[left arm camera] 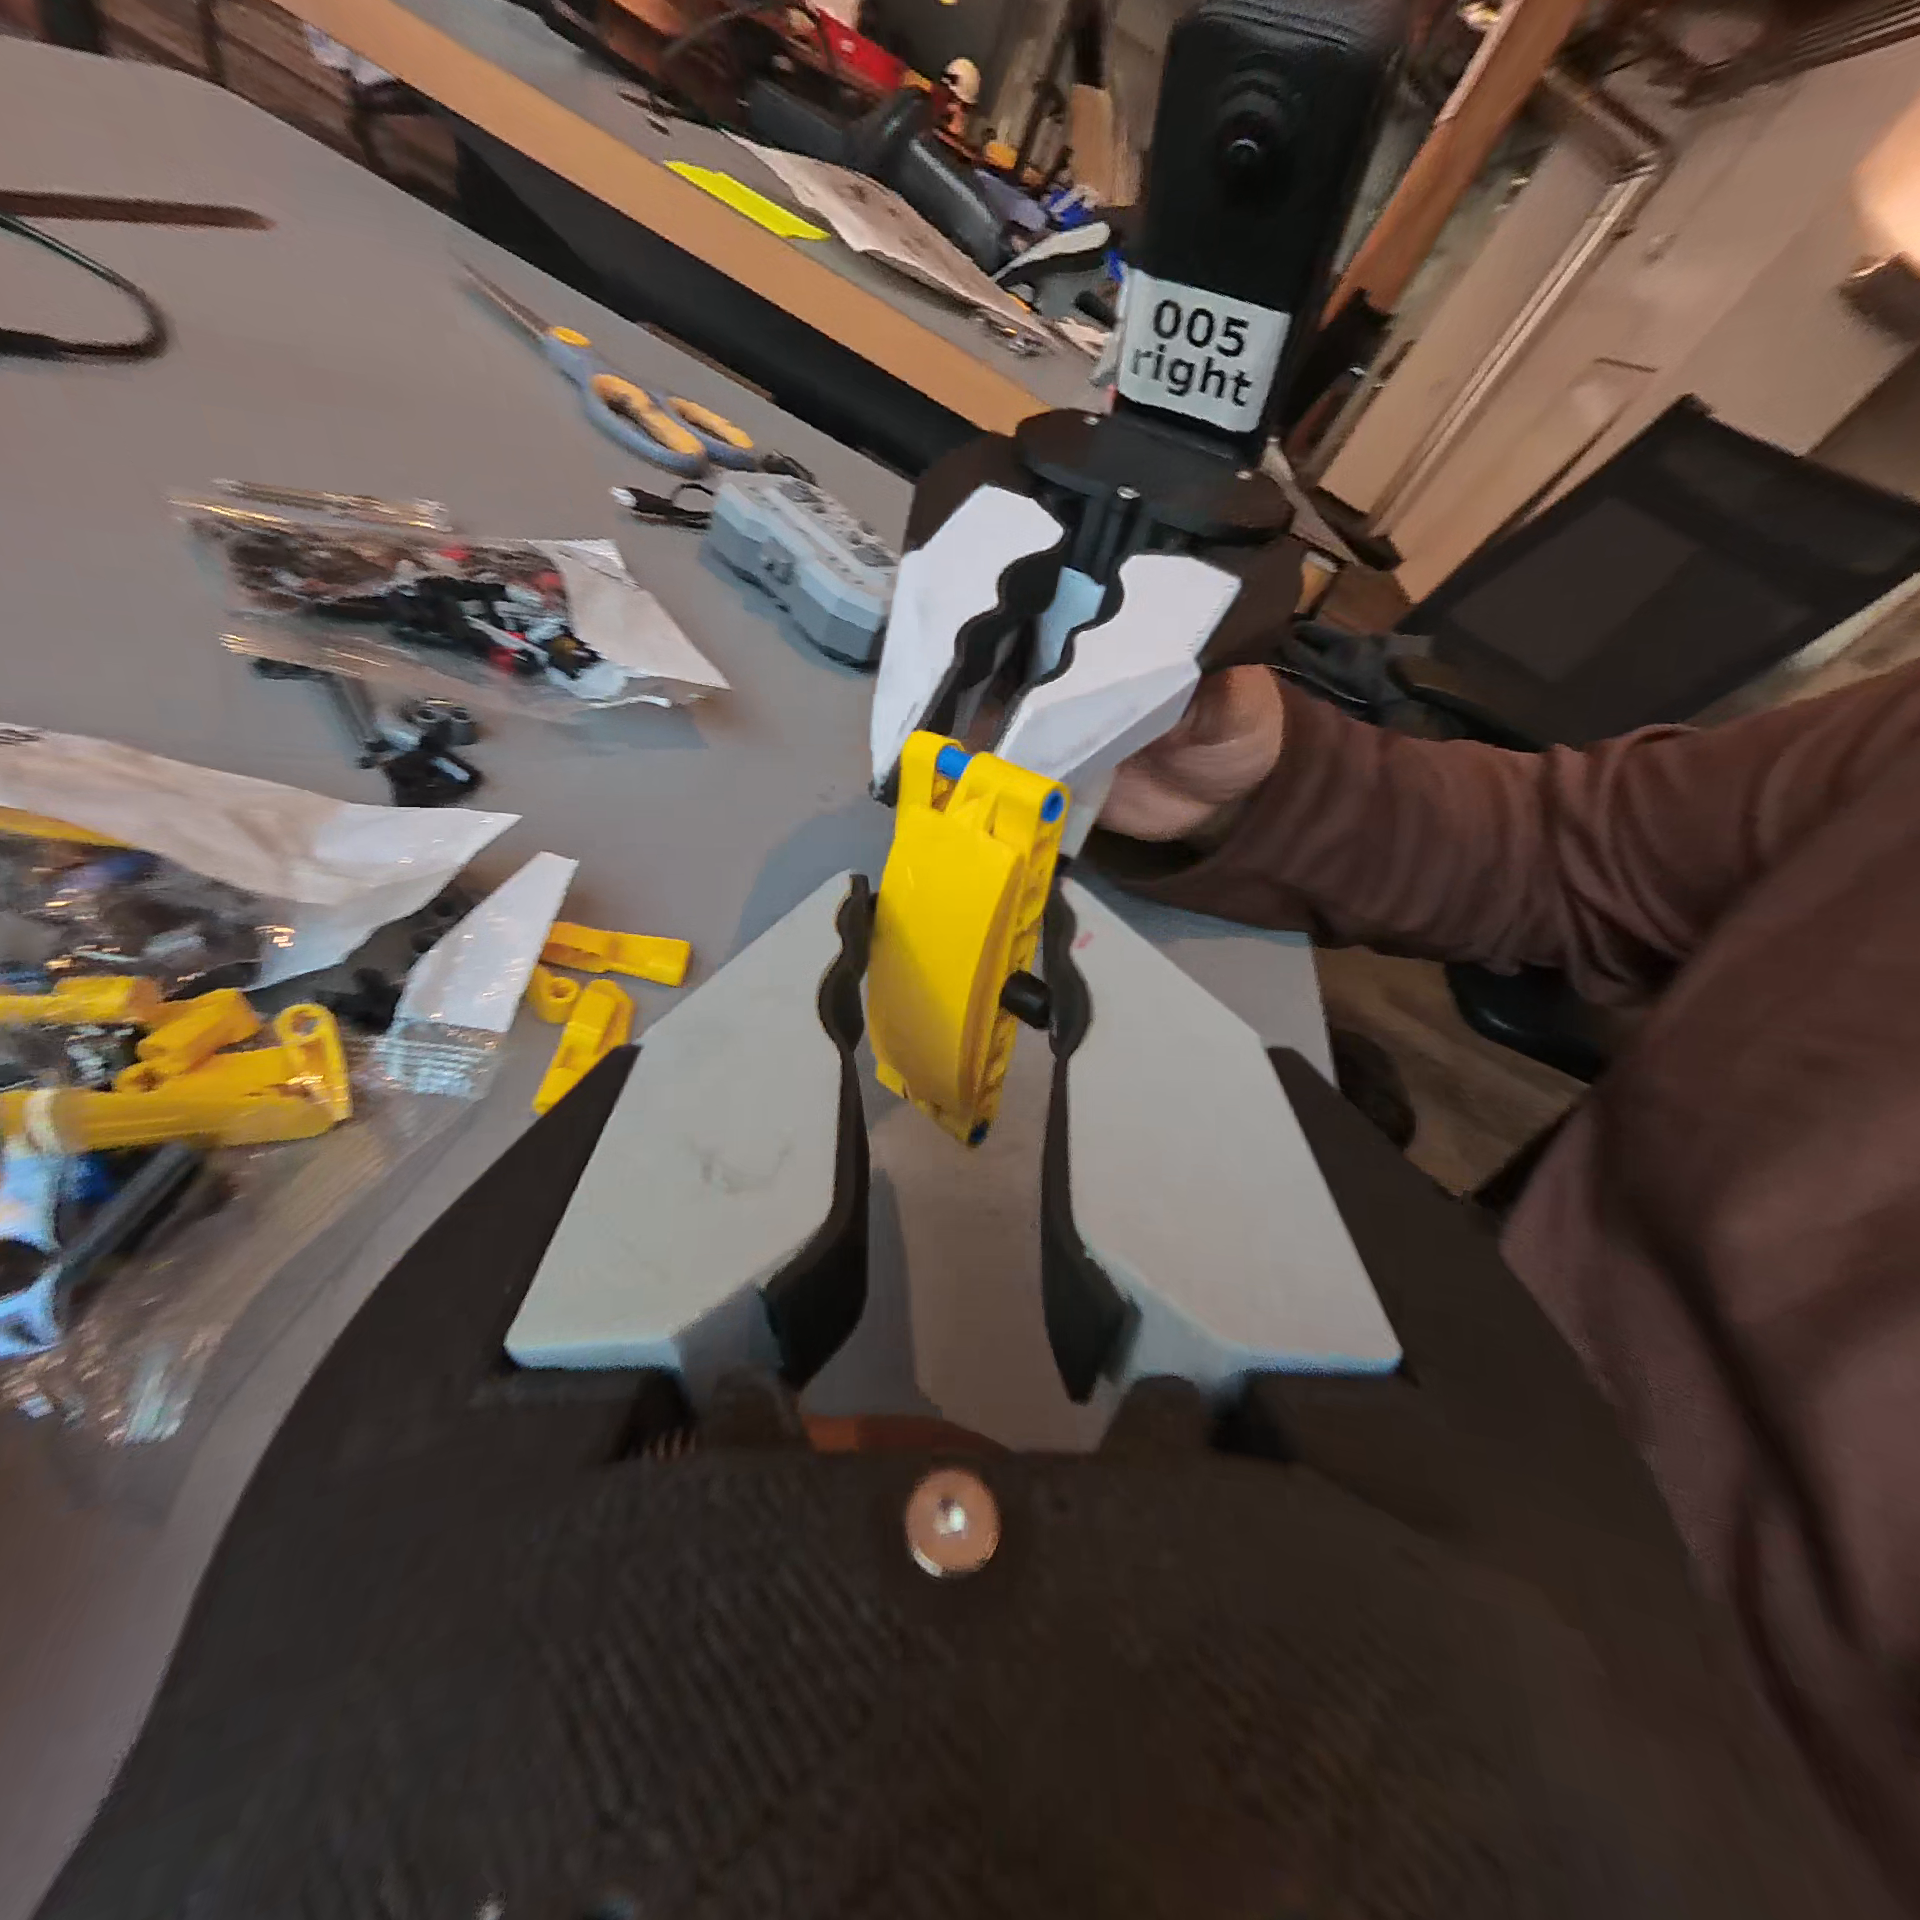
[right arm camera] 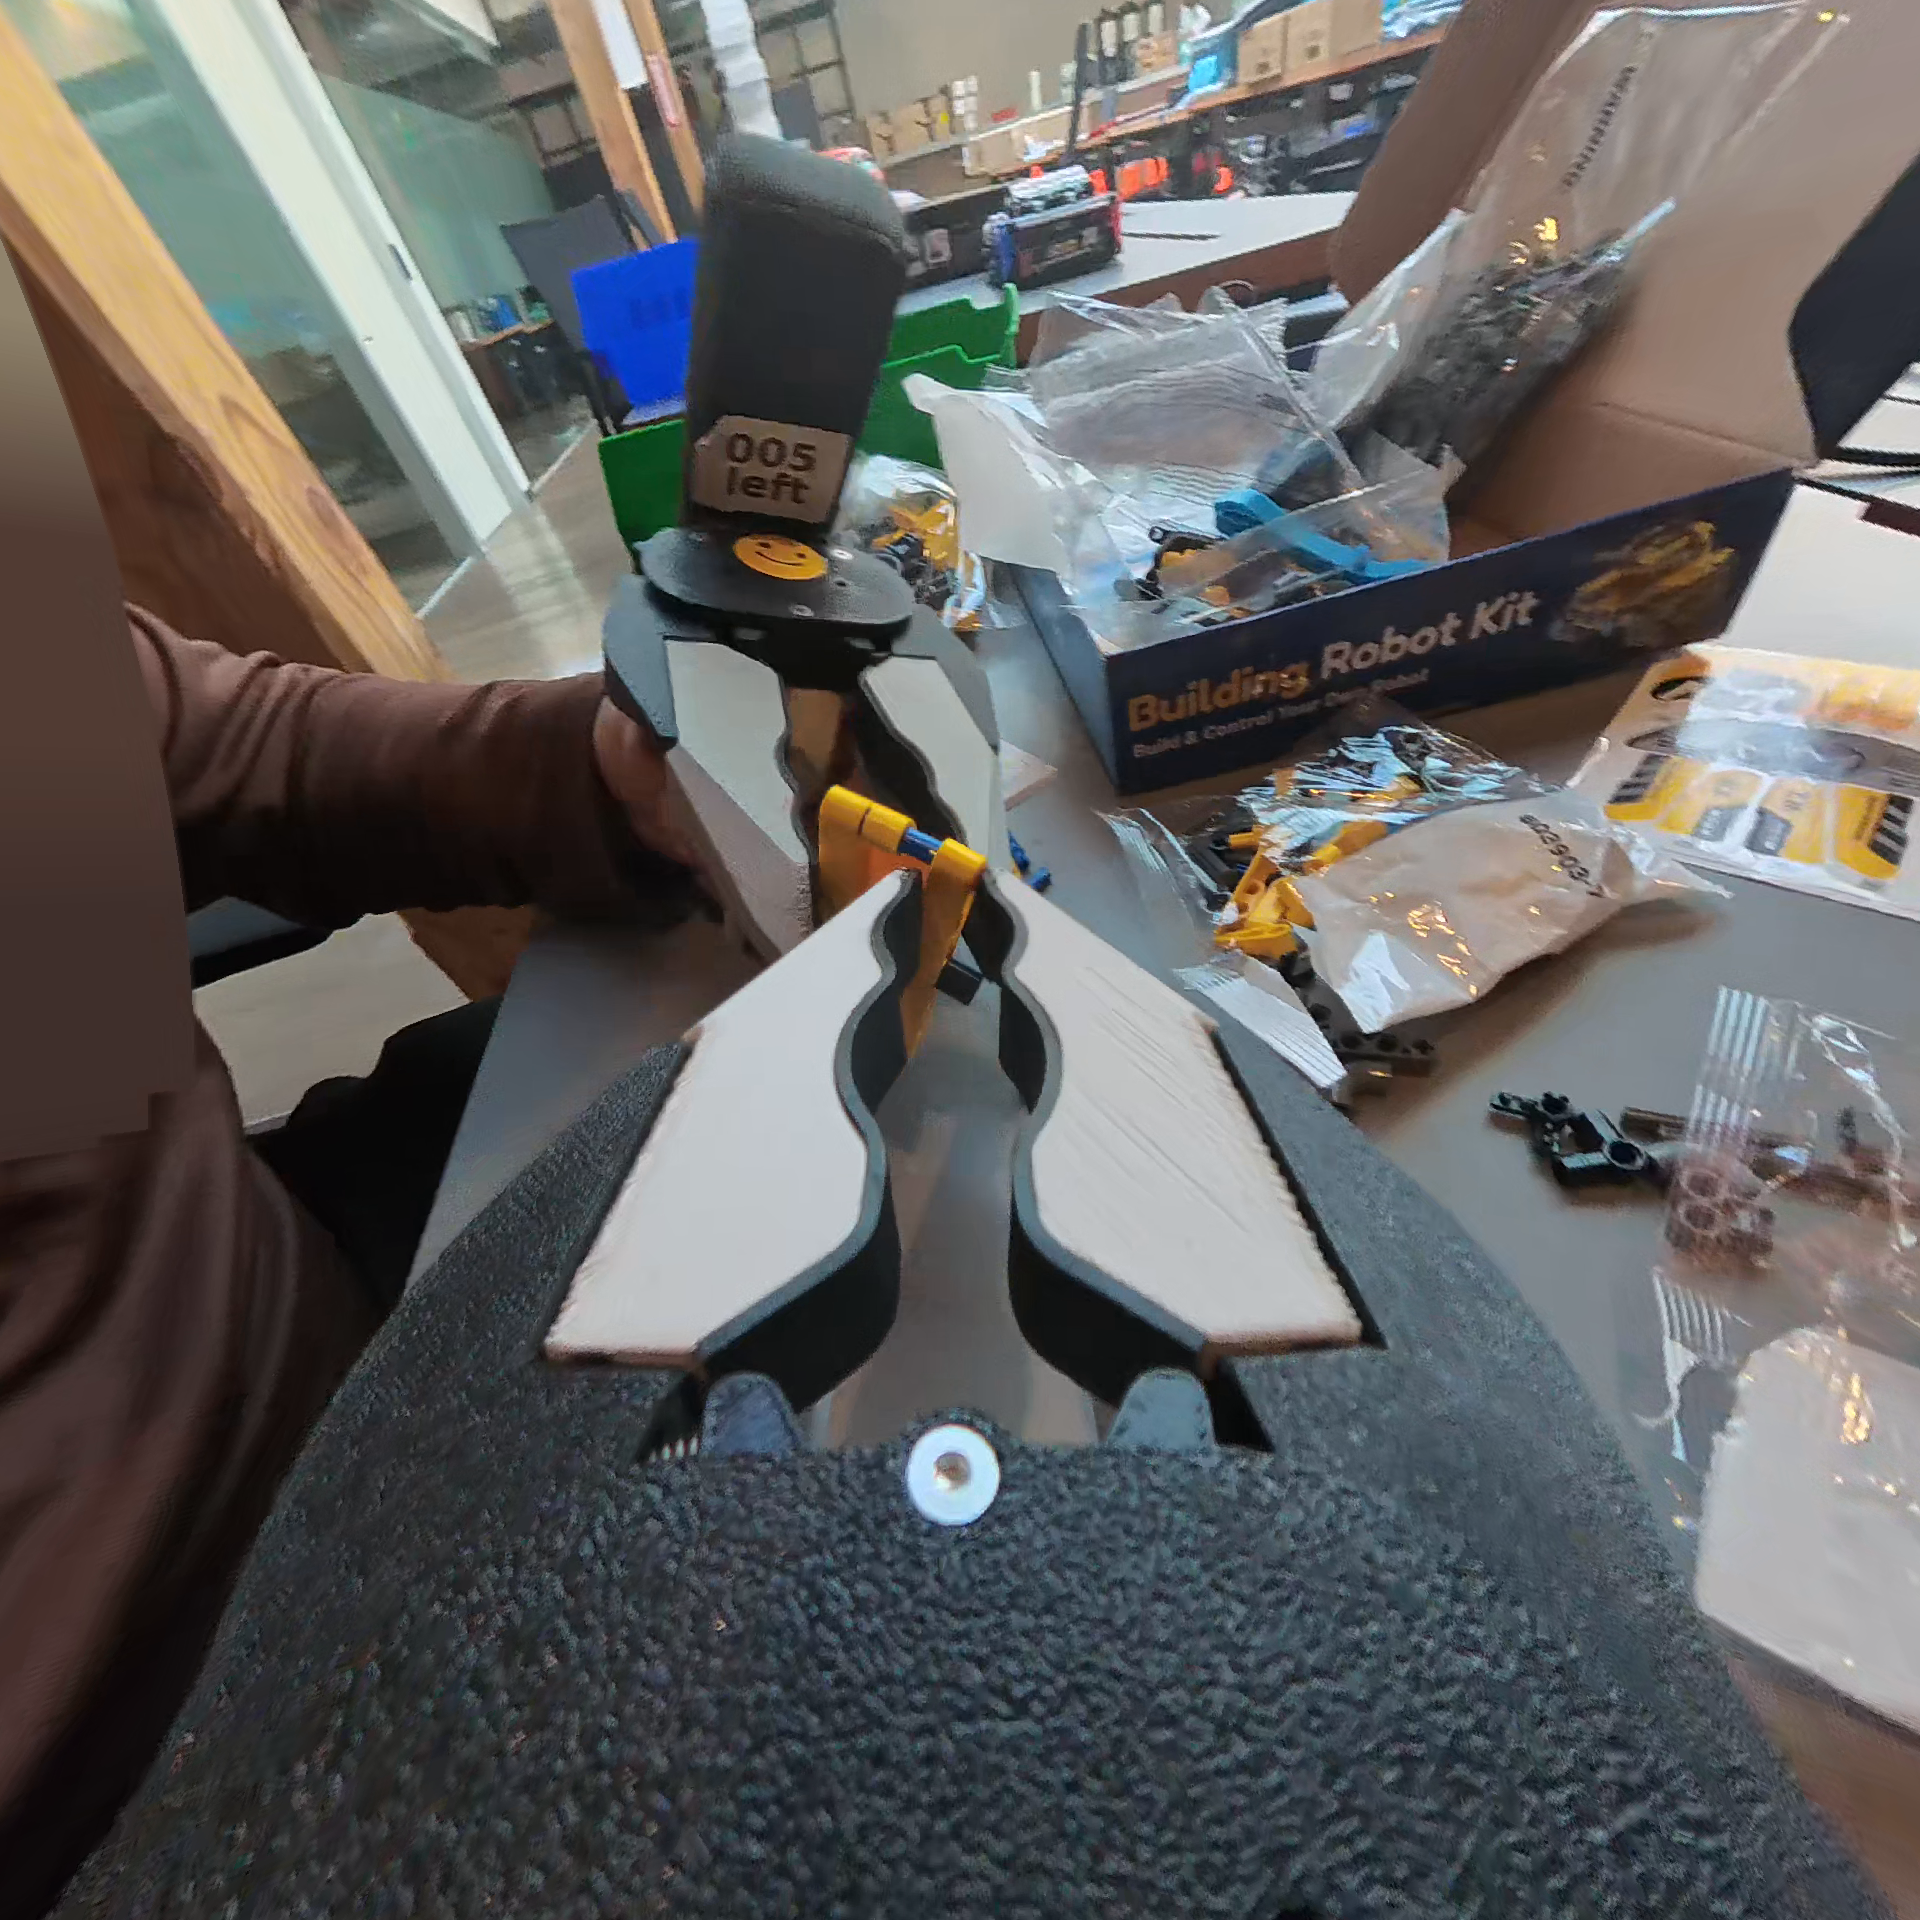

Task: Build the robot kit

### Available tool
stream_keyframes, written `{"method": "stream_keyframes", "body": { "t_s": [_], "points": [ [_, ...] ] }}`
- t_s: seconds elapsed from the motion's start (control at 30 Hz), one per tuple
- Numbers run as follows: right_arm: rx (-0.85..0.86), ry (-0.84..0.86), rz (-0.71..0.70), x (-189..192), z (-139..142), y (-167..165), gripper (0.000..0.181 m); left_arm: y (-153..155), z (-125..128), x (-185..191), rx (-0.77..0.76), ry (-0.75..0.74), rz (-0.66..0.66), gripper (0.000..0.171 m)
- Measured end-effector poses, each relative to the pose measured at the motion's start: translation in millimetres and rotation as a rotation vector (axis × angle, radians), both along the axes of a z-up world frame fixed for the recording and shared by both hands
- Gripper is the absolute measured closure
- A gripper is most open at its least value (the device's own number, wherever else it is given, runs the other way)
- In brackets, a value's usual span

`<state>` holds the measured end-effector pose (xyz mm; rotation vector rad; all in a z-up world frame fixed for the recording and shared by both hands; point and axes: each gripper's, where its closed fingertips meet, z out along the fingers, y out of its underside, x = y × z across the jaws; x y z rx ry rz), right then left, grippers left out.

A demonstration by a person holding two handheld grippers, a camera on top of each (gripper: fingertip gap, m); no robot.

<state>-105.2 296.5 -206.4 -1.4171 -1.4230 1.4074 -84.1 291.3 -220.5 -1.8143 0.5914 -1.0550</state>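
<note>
Left gripper (left arm camera: 951, 961) jaws clamping yellow part (left arm camera: 956, 935), right gripper (right arm camera: 948, 883) jaws gripping its top

You're at a grey table (left arm camera: 312, 343) in a workshop — wooden posts (right arm camera: 156, 343) and a glass partition (right arm camera: 270, 239) stand to one side, cluttered shelving (right arm camera: 1195, 94) lines the far wall, and a second workbench (left arm camera: 582, 156) sits behind, under soft light.
</note>
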Motion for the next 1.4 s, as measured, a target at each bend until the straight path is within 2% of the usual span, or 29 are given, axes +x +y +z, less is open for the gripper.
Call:
{"method": "stream_keyframes", "body": {
  "t_s": [0.2, 0.3, 0.37, 0.47, 0.57, 0.73, 0.8, 0.9, 0.93, 1.07, 1.17, 1.23, 1.27, 1.4],
  "points": [
    [-0.046, -0.030, -0.086, -3.6, -8.1, 12.0, 0.171, 10.2, -7.3, -12.5, 0.085, 0.151, 0.107, 0.147],
    [-0.067, -0.025, -0.071, -3.0, -7.5, 10.6, 0.172, 8.4, -6.4, -11.7, 0.123, 0.179, 0.105, 0.148],
    [-0.055, -0.005, -0.026, -0.8, -2.7, 4.9, 0.172, 1.7, -1.5, -7.3, 0.106, 0.115, 0.051, 0.149],
    [-0.023, 0.076, 0.082, 5.8, 13.7, -10.6, 0.169, -17.0, 16.5, 3.8, -0.005, -0.122, -0.106, 0.148],
    [-0.126, 0.147, 0.179, 10.0, 27.9, -22.2, 0.168, -28.4, 32.5, 7.3, -0.124, -0.336, -0.224, 0.149],
    [-0.192, 0.160, 0.218, 11.8, 30.1, -24.5, 0.170, -31.0, 34.8, 9.1, -0.216, -0.440, -0.274, 0.149],
    [-0.216, 0.152, 0.217, 11.8, 28.6, -22.8, 0.170, -28.5, 32.8, 8.9, -0.219, -0.432, -0.259, 0.149],
    [-0.252, 0.146, 0.181, 10.2, 26.2, -14.7, 0.173, -15.7, 28.9, 1.9, -0.190, -0.397, -0.168, 0.149],
    [-0.249, 0.134, 0.157, 9.3, 23.1, -10.6, 0.173, -9.7, 25.5, -2.1, -0.159, -0.354, -0.116, 0.152],
    [-0.198, 0.076, 0.093, 8.7, 11.7, -0.1, 0.173, 8.0, 14.7, -19.8, 0.011, -0.100, 0.072, 0.142],
    [-0.191, 0.025, 0.078, 6.5, 1.9, 1.5, 0.174, 8.6, 10.1, -19.2, 0.094, 0.023, 0.101, 0.150],
    [-0.203, -0.009, 0.098, 5.0, -4.1, -2.8, 0.174, 6.3, 7.5, -15.1, 0.090, 0.032, 0.080, 0.155],
    [-0.202, -0.023, 0.101, 4.3, -6.3, -4.0, 0.173, 4.0, 6.3, -13.1, 0.079, 0.025, 0.058, 0.163],
    [-0.202, -0.043, 0.109, 4.0, -8.8, -5.7, 0.174, 1.6, 4.4, -12.6, 0.078, 0.036, 0.037, 0.165]
  ]
}}
